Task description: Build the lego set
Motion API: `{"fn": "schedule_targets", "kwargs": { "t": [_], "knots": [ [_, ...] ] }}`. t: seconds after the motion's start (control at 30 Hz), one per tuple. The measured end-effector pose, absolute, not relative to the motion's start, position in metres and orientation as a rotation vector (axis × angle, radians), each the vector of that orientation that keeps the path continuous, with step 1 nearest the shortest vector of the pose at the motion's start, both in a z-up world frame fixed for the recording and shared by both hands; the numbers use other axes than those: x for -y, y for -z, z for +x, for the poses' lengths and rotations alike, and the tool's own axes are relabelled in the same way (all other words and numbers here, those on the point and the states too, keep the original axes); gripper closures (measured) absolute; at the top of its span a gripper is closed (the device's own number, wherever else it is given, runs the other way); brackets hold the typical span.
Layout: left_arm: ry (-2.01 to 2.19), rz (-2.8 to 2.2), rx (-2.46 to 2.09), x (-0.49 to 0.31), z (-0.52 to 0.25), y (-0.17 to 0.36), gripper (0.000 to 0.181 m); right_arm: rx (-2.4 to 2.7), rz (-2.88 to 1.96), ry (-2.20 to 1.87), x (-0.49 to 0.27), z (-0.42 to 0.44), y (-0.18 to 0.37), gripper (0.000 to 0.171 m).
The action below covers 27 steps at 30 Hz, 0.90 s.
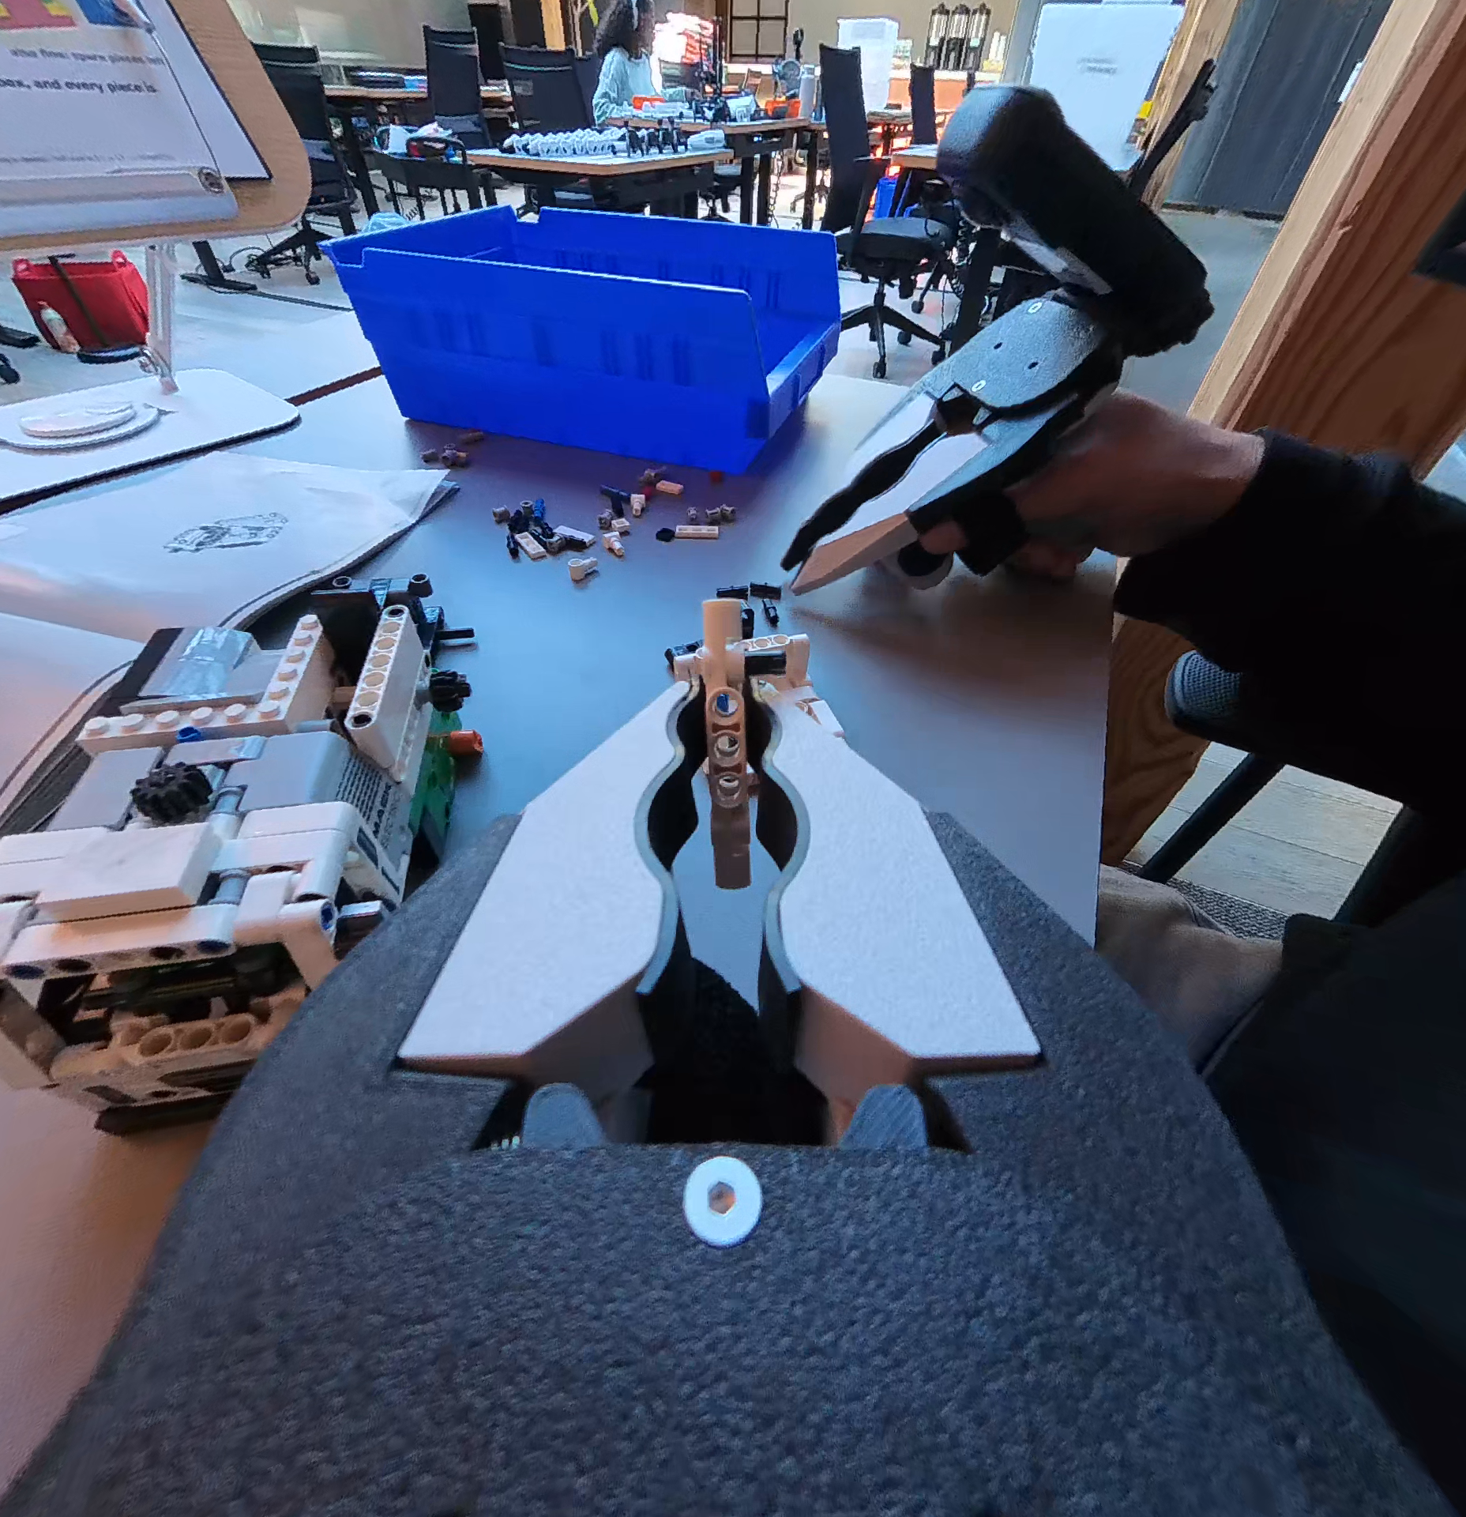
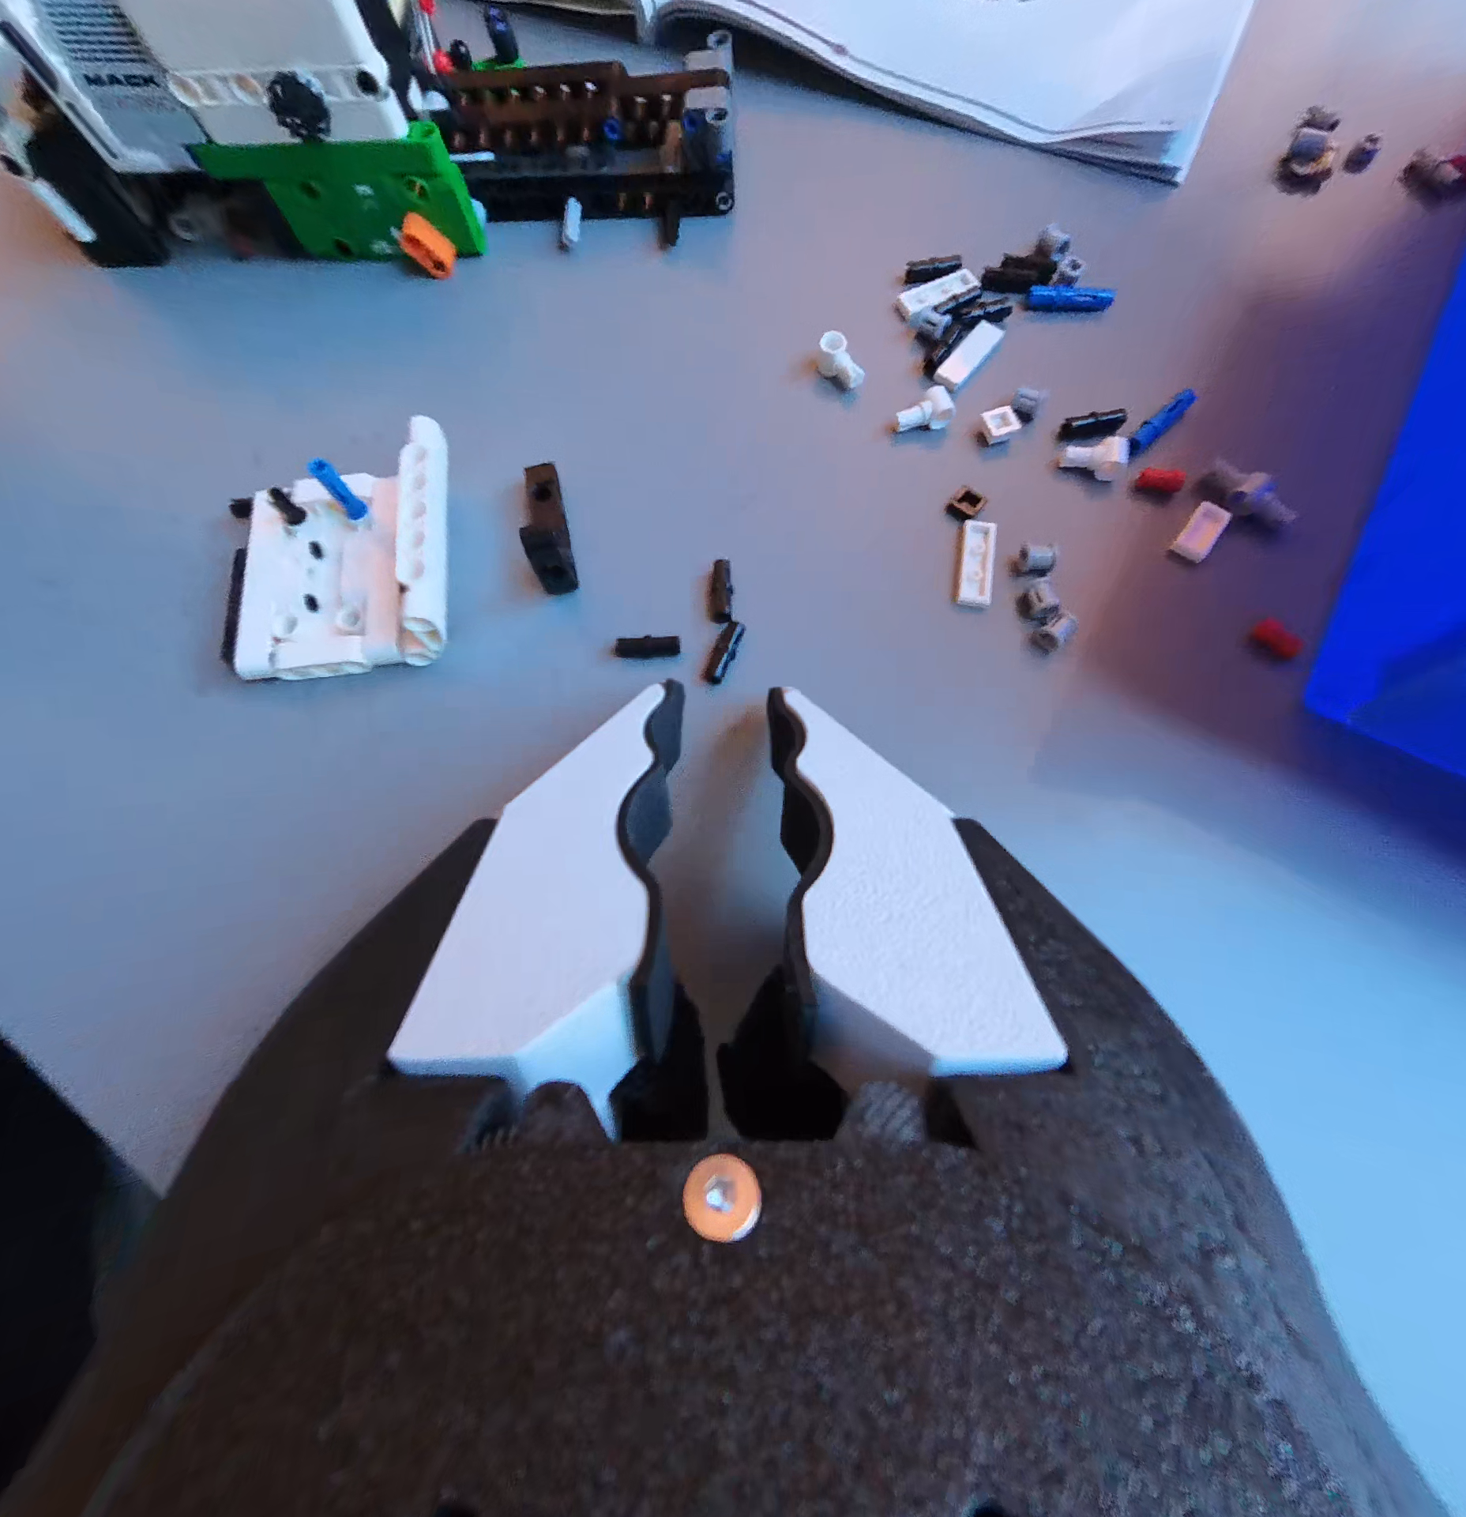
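My left gripper [image 1: 726,698] is shut on a tan holed beam [image 1: 728,788] that lies lengthwise between its fingers. A white and black sub-assembly [image 1: 783,653] shows just past the fingertips; I cannot tell whether it touches the beam. In the right wrist view this sub-assembly [image 2: 336,566] lies flat on the table with a blue pin standing in it. My right gripper [image 2: 723,694] is open and empty, its tips just short of three black pins [image 2: 723,648]. In the left wrist view the right gripper [image 1: 795,575], held by a hand, points down at those pins [image 1: 750,593].
The half-built white truck [image 1: 204,821] [image 2: 221,123] stands at the left. A blue bin [image 1: 598,328] [image 2: 1435,492] sits at the back, with loose small pieces [image 1: 598,525] [image 2: 1000,369] before it. An instruction booklet [image 1: 221,525] lies nearby. The table edge [image 1: 1103,739] is close on the right. The left gripper's tips are roughly 20 centimetres from the right gripper's.
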<state>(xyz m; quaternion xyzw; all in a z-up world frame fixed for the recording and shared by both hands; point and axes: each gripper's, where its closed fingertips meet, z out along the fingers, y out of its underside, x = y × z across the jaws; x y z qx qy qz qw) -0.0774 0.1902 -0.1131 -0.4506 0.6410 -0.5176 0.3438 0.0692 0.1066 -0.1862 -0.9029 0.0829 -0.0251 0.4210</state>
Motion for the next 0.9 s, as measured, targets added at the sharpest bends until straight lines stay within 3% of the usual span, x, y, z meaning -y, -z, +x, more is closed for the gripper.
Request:
{"fn": "schedule_targets", "kwargs": {
  "t": [0.5,0.63,0.9],
  "knots": [
    [1.363,-1.151,-1.681,-0.187,-0.078,0.112,0.175,0.044,-2.461,0.162,-0.105,0.08,0.184,0.167],
    [1.373,-1.136,-1.685,-0.185,-0.08,0.111,0.175,0.296,-2.886,0.158,-0.052,0.103,0.163,0.167],
    [1.407,-1.147,-1.677,-0.188,-0.084,0.109,0.175,0.628,-3.706,0.086,0.06,0.136,0.174,0.168]
  ]
}}
